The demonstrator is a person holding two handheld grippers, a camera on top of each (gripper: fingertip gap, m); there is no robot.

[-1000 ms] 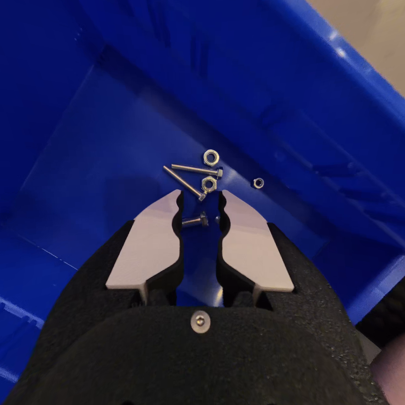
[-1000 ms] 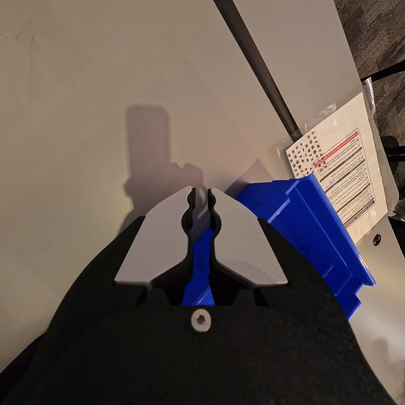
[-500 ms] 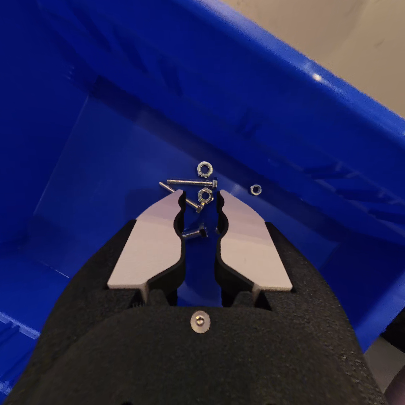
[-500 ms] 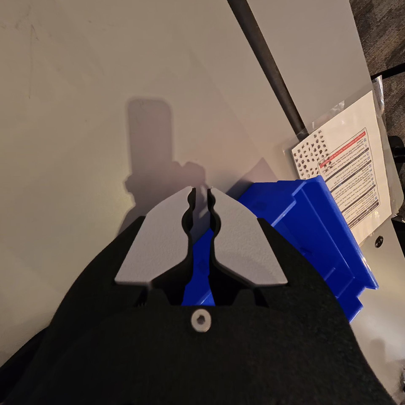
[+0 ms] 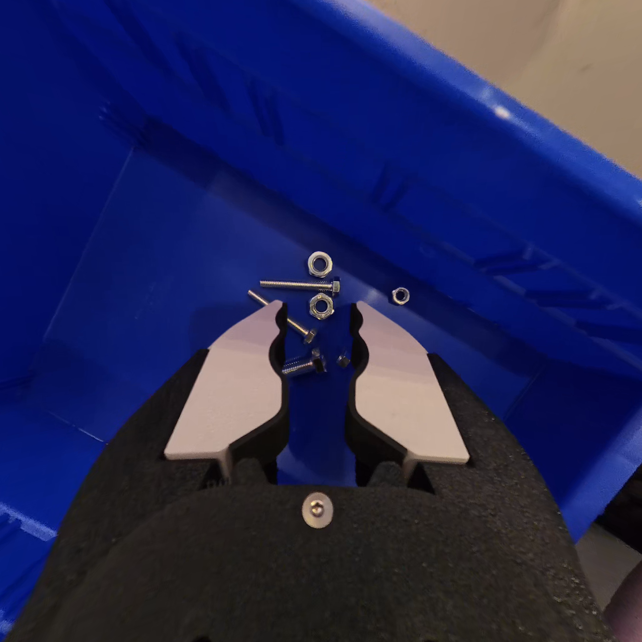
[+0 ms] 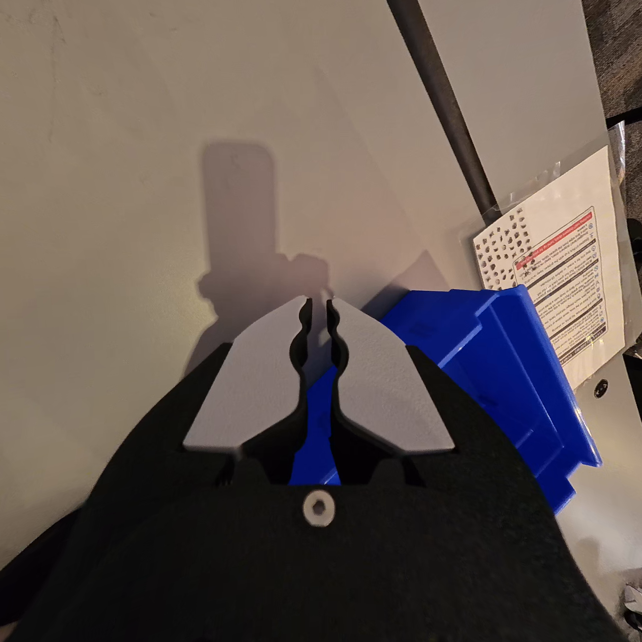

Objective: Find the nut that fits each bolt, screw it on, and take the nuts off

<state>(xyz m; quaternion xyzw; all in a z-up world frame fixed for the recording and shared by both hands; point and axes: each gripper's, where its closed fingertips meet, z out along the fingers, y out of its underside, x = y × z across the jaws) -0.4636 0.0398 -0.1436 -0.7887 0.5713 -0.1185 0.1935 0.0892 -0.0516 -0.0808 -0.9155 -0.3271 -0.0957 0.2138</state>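
Observation:
In the left wrist view my left gripper (image 5: 318,305) is open and empty inside a blue bin (image 5: 173,243), low over loose hardware on its floor. Between the fingertips lies a hex nut (image 5: 321,305). Beyond it lie a long bolt (image 5: 298,285) and another nut (image 5: 319,263). A second long bolt (image 5: 298,328) runs under the left finger (image 5: 243,364). A short bolt (image 5: 304,365) lies between the fingers. A small nut (image 5: 400,296) lies to the right. My right gripper (image 6: 319,302) is almost shut, with a thin gap and nothing in it, above the table.
The bin's tall far wall (image 5: 417,156) rises close behind the parts. In the right wrist view the blue bin (image 6: 486,347) stands at the right on a pale table (image 6: 139,173), beside a printed sheet in a plastic sleeve (image 6: 556,278) and a black bar (image 6: 444,104). Spacing between my two grippers at the tips: around 55 cm. To the black bar (image 6: 444,104): right tips about 20 cm, left tips about 60 cm.
My left gripper has crept forward, so its left finger now covers part of the second long bolt. The right gripper has drifted only slightly. The nuts and bolts have not moved.

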